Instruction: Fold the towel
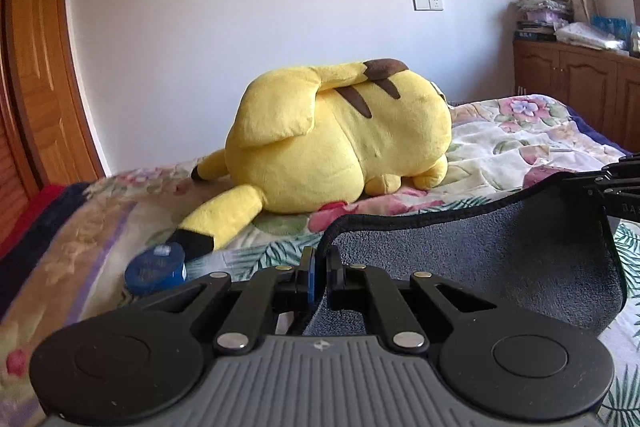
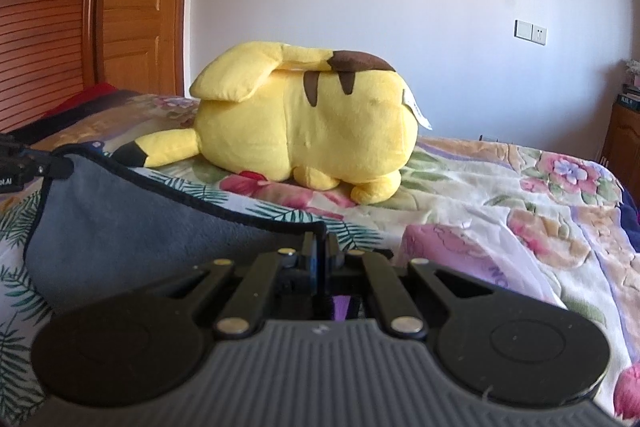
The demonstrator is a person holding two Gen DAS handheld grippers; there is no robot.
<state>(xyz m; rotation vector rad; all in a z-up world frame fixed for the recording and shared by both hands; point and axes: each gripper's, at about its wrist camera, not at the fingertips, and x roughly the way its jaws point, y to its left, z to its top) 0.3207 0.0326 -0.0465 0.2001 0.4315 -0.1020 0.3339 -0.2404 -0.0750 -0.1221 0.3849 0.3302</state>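
A grey towel with a black hem hangs slack between my two grippers above the bed. My left gripper is shut on one top corner of it. In the left wrist view the right gripper shows at the right edge, holding the other corner. In the right wrist view my right gripper is shut on its corner of the towel. The left gripper shows at the left edge, pinching the far corner. The towel sags in the middle and its lower part is hidden behind the gripper bodies.
A large yellow plush toy lies on the floral bedspread just beyond the towel. A blue round tin sits by the plush's tail. A wooden wardrobe stands at left, a low cabinet at right.
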